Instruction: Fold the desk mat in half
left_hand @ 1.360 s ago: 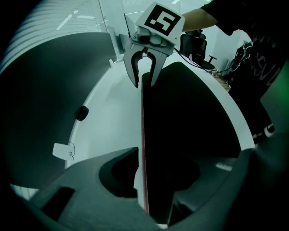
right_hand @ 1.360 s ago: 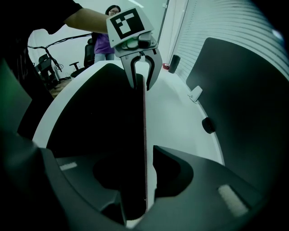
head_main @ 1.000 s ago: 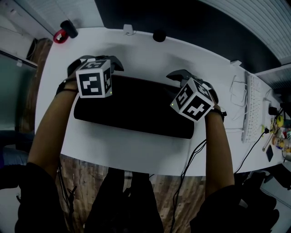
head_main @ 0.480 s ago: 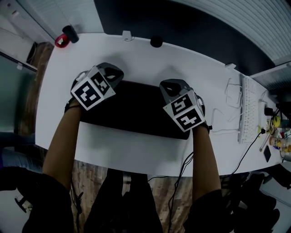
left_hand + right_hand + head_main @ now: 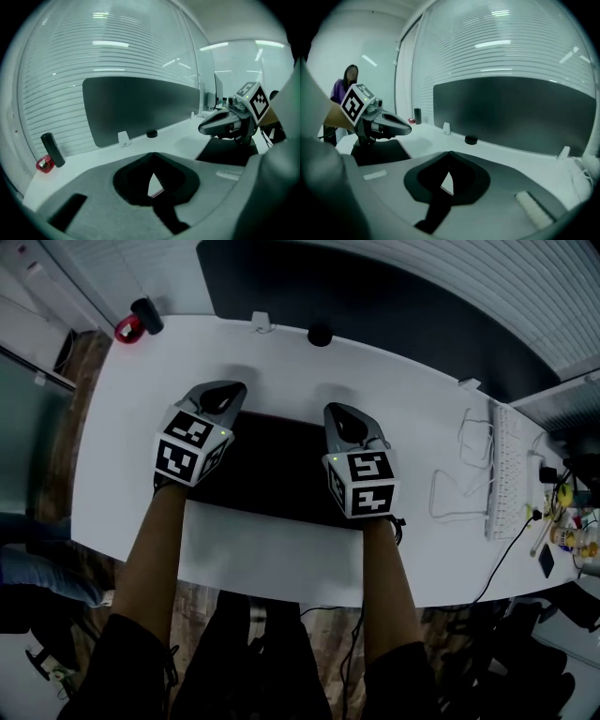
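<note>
Desk mat (image 5: 277, 465) pinched for folding.
Left gripper (image 5: 222, 393) and right gripper (image 5: 340, 415) are clamped shut, apparently on its far edge; an even, level lift is advised.

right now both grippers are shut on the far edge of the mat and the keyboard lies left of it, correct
Wrong side: the head view shows the keyboard lying right of the mat. The left gripper and right gripper are shut on its far edge.

Black desk mat (image 5: 281, 474) on white table (image 5: 403, 399); grey left gripper (image 5: 221, 390) and right gripper (image 5: 339, 414) — cubes (image 5: 192, 448) patterned with black-and-white squares; red object (image 5: 126, 330), upper left of frame.
</note>
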Action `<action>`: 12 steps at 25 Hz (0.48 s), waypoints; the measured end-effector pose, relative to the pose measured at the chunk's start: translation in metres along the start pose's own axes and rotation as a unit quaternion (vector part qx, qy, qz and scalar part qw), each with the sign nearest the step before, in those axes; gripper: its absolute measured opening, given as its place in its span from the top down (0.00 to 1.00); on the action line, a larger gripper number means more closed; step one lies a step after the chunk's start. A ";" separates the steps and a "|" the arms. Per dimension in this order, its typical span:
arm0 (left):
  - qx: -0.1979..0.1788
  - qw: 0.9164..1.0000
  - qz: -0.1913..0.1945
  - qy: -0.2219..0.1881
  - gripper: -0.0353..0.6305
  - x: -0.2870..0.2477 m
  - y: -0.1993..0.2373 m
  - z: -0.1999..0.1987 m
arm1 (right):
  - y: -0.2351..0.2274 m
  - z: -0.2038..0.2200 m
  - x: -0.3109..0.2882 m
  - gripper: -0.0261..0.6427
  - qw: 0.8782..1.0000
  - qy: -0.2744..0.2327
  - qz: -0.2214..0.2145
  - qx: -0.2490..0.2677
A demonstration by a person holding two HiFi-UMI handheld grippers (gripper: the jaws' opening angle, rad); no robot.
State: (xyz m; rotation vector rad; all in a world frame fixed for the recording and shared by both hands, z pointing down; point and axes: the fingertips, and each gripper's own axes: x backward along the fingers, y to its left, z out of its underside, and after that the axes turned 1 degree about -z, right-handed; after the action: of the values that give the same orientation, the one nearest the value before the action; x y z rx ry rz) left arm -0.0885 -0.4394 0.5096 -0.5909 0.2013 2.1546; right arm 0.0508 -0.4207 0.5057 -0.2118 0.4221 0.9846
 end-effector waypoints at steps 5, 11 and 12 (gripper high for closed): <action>0.015 1.000 -0.012 -0.018 0.97 0.010 0.002 -0.005 | 0.002 -0.008 0.010 0.95 1.000 -0.027 0.009 -0.010; 0.018 0.999 -0.014 -0.043 0.97 0.028 -0.010 -0.019 | 0.013 -0.027 0.032 0.95 0.998 -0.056 0.010 0.002; 0.014 0.999 -0.015 -0.046 0.97 0.033 -0.013 -0.021 | 0.016 -0.029 0.036 0.95 0.998 -0.059 0.010 0.006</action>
State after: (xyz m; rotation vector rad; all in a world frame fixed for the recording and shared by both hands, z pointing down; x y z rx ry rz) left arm -0.0881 -0.4157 0.4765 -0.4752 0.1721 2.1417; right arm 0.0475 -0.3950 0.4636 -0.1388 0.3219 1.0087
